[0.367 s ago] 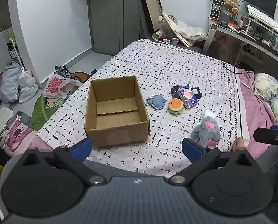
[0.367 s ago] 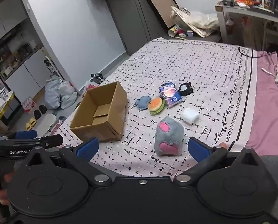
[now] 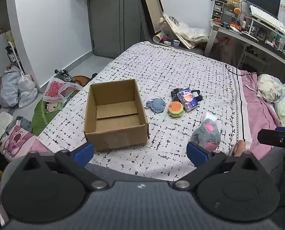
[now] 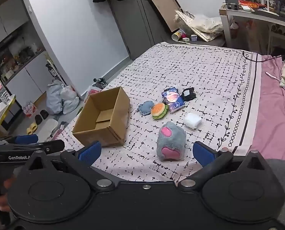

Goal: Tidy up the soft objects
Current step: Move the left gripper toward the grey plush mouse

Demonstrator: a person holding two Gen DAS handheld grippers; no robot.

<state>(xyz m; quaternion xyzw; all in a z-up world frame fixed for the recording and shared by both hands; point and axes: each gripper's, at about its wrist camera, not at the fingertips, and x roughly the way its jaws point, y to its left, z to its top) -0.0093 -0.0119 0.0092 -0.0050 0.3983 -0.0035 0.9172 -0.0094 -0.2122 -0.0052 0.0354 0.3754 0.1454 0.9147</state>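
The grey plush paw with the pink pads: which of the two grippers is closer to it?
Right. The right gripper is open just short of the grey plush paw, nearly lined up with it. The left gripper is open facing the cardboard box, with the paw off to its right.

Your right gripper (image 4: pixel 146 153) hangs wide open above the bed (image 4: pixel 190 67).
The plush (image 4: pixel 170 141) sits just ahead between your fingers; box (image 4: pixel 104 117) left, burger (image 4: pixel 158 110) and pouch (image 4: pixel 192 120) beyond.
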